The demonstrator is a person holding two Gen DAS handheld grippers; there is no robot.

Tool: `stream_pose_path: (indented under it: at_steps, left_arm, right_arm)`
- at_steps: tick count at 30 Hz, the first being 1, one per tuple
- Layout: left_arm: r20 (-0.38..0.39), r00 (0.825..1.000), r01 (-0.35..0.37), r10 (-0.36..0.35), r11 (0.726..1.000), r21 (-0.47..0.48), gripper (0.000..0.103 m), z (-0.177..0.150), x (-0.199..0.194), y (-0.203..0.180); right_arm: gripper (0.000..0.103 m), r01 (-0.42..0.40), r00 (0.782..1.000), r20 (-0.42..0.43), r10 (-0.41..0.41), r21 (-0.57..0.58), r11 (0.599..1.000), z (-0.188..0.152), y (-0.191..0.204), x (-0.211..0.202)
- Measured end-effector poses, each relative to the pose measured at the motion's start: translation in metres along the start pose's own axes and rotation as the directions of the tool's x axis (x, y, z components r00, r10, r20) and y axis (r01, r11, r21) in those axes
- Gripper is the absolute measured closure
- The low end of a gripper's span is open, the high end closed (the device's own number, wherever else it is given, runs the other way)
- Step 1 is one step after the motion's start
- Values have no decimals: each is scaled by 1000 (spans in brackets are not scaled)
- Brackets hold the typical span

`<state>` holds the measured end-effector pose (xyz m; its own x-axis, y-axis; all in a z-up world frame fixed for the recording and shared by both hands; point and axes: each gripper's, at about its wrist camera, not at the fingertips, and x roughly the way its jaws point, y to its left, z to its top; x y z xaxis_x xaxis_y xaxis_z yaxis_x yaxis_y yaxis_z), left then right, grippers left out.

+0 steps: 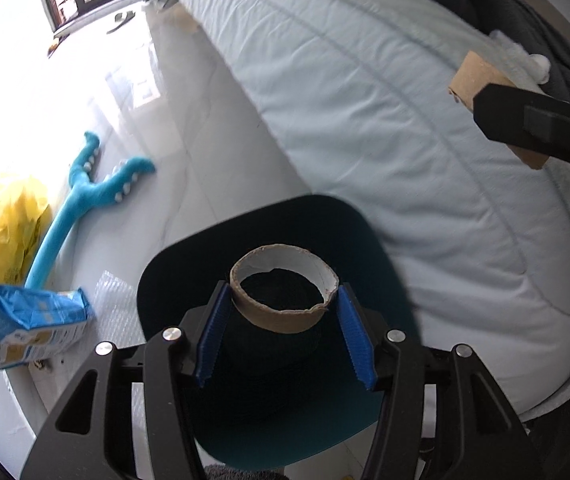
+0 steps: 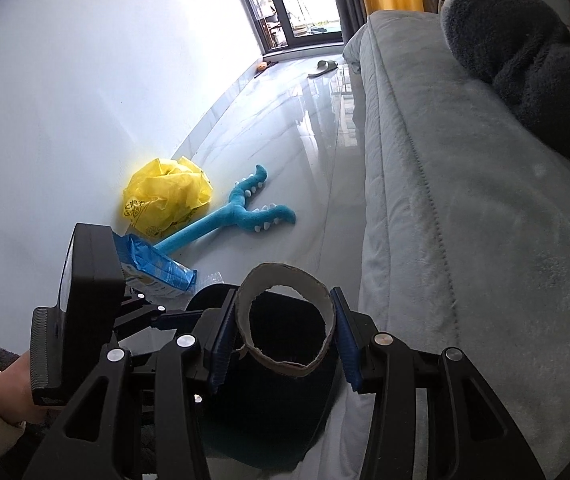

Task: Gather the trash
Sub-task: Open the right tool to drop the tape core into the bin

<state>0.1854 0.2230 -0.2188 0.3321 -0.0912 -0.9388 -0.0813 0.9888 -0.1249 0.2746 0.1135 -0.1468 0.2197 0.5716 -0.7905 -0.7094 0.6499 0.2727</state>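
While both grippers hang over the dark bin (image 1: 349, 248), I have a cardboard tube in each. The left gripper (image 1: 285, 320) holds a short tube (image 1: 281, 312) end-on between its blue pads (image 1: 215, 332), the ring's sides against both pads and its open mouth facing the camera, with the bin's black opening right behind it. The right gripper (image 2: 281, 332) is clamped on a second tube (image 2: 285, 320), which is squashed out of round with a torn rim, also over the bin. In the left view I see the right gripper's black finger across that brown tube at the upper right, in front of the pale bed (image 1: 365, 100). On the glossy floor (image 2: 285, 120) beside the bin lie a blue packet (image 1: 25, 328), a crumpled yellow bag (image 2: 165, 196) against the wall and a blue toy (image 2: 237, 216). A hand (image 2: 9, 384) in a cream cuff grips the left rig.
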Motion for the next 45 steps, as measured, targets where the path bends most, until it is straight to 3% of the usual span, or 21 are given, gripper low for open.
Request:
stream_pose_path:
  at_steps: [8,10,17,22,30,38,41,45]
  left_arm:
    - [-59,998,15,-17,999,-40,44,-15,5,21]
    - [-52,999,9,-11,999,-41,35,-17,2,25]
    - [53,999,7,-4,999,-53,30,-20,-18,39]
    - [161,987,-14,22,999,-50,30,-21,-36,46]
    - [290,956,-7,28,997,-71,30,-13,-68,54]
    - [415,909,26,18,994,-102,30,-4,-107,57]
    - [451,891,-19,55,996,-83,17,1,-123,49]
    - [506,860,-26,61,997,-77,15,6,-140,47]
  right_arm:
    - [57,-3,998,-63,3,-7,1000,0,11,32]
    - [57,-6,996,-84,5,-11,1000,-2,16,42]
    - [57,4,990,-141,-6,-18,1000,-6,23,72]
    - [57,17,982,-186,-21,-21,1000,-15,23,86]
    - [57,19,963,-267,-30,-47,999,-33,33,118]
    - [56,6,937,-348,-41,-100,995,-50,50,140]
    - [56,4,932,-359,-47,-120,993,-54,54,142]
    - [55,8,933,-355,-59,-144,990,-56,57,137]
